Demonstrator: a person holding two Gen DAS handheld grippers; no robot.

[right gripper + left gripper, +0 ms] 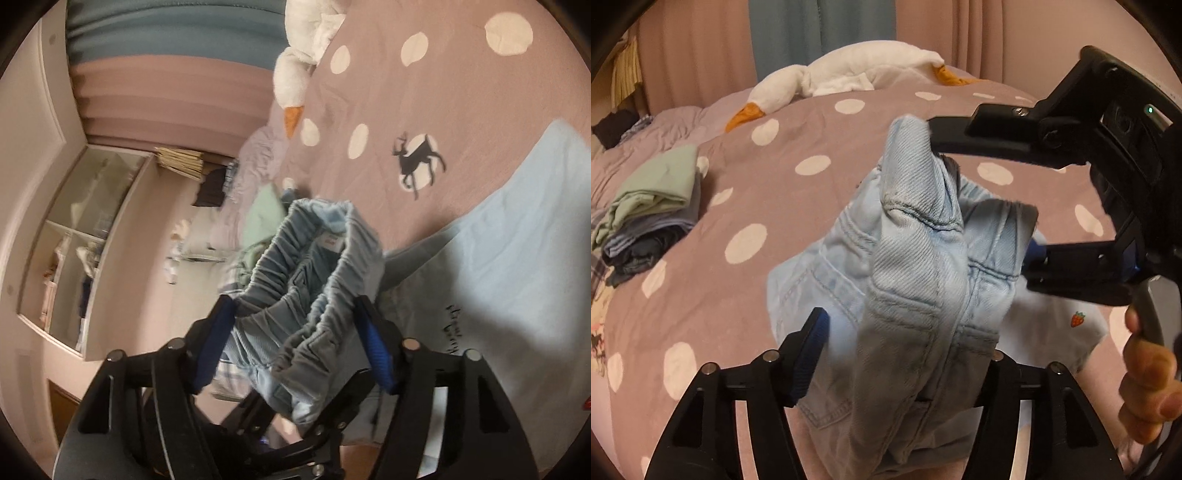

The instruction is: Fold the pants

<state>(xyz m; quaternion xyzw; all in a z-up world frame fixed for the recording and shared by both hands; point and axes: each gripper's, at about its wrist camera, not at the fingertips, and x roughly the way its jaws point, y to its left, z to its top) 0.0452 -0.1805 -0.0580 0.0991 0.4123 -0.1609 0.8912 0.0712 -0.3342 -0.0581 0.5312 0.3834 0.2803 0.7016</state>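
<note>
Pants [923,258] — soft, light denim, limp; best held at waistband [314,258]. Right gripper [299,343] clamps bunched waistband; left gripper [908,354] half-wide, cloth between, not pinched, above bed [738,184].

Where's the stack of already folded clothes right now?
In the left wrist view the folded stack, green piece on top, sits at the far left on the polka-dot bedspread, left of the light denim pants, below the goose plush.

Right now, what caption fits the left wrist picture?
Light blue denim pants lifted over a polka-dot bedspread between two handheld grippers.
</note>
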